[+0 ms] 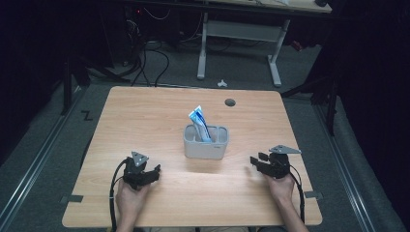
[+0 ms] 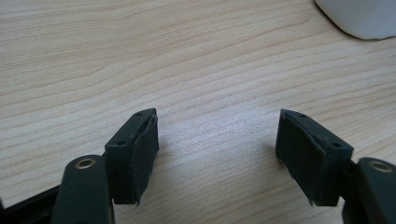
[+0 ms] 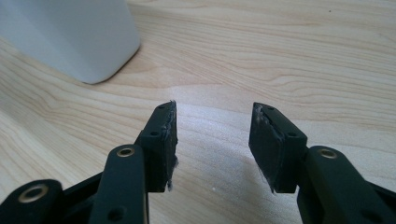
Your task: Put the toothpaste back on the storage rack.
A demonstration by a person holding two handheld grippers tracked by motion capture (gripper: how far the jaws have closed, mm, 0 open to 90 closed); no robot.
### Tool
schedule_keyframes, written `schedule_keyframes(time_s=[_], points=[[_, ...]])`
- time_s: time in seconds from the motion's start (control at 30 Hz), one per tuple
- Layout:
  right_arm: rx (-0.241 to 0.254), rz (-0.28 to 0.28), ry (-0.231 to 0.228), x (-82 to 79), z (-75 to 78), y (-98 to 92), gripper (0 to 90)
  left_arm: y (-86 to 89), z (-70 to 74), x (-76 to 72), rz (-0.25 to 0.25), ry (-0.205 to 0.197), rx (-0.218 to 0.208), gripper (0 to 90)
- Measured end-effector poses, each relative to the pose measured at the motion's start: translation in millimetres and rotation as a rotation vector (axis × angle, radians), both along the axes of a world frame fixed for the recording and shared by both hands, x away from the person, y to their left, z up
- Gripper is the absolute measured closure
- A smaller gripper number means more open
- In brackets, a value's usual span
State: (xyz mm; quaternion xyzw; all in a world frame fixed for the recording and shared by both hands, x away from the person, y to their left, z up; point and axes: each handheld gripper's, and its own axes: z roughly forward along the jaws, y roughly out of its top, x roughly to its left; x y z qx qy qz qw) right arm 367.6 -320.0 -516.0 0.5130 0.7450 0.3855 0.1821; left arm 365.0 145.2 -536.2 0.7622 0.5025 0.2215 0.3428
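Your left gripper (image 1: 155, 170) and right gripper (image 1: 253, 161) low over the wooden worktop (image 1: 145, 121), jaws wide on nothing, grey holder (image 1: 205, 142) between them, cut off in your gripper views, blue-white tube (image 1: 199, 122) inside, label unreadable

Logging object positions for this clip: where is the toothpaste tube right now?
In the high view, the toothpaste tube stands tilted in the left compartment of the grey holder at the table's middle, between the two grippers.
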Motion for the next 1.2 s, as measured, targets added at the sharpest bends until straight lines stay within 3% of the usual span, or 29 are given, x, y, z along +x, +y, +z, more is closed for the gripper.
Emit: schedule_keyframes(time_s=[0.5, 0.67, 0.97, 1.2], points=[[-0.076, -0.012, 0.012, 7.1, -12.9, 7.7, 50.7, 0.0, 0.0, 0.0, 0.000, 0.000, 0.000, 30.4], [-0.089, -0.014, 0.005, 8.0, -13.9, 9.9, 50.8, 0.0, 0.0, 0.0, 0.000, 0.000, 0.000, 30.4], [-0.154, -0.004, -0.011, 6.5, -14.4, 16.3, 47.5, 0.0, 0.0, 0.0, 0.000, 0.000, 0.000, 30.5], [-0.154, 0.003, -0.009, 6.3, -14.6, 17.2, 44.5, 0.1, 0.0, -0.2, -0.001, 0.000, 0.000, 30.5]])
